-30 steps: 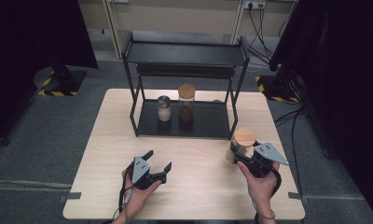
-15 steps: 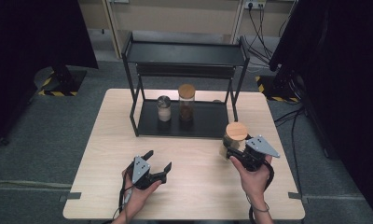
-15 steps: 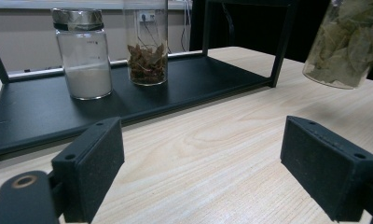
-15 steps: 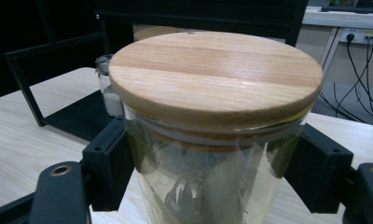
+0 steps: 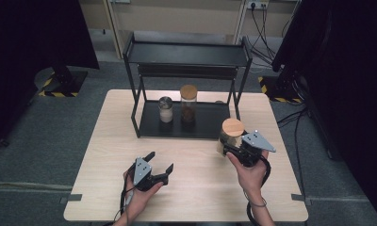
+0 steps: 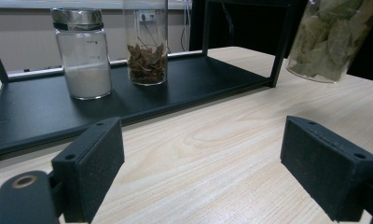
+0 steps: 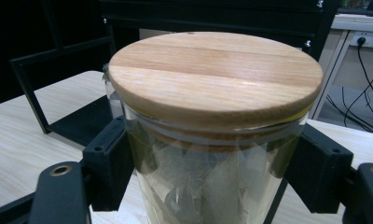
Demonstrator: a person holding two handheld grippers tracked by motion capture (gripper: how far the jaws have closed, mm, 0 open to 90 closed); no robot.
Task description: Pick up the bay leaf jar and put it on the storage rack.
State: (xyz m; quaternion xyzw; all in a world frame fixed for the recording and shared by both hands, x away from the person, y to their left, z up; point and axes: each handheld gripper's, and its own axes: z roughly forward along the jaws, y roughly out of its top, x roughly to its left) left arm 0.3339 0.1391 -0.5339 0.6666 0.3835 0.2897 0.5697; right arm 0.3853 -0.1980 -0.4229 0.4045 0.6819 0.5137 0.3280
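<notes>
Item: leaf jar [image 5: 232, 135], glass, wooden lid. Clamped between the pads of the right gripper [image 5: 230, 149], one pad on each side below the lid; held upright above the table [image 5: 196, 188], just in front of the rack [image 5: 186, 70] at its right front post. Since the earlier frames it has travelled from the right table edge inward and toward the rack, slightly higher.

Item: left gripper [image 5: 159, 162], jaws spread wide with nothing between them, low over the near table; unmoved.

Item: rack lower shelf, holding a powder jar [image 5: 166, 108] and a spice jar [image 5: 188, 104] side by side; both unchanged.
</notes>
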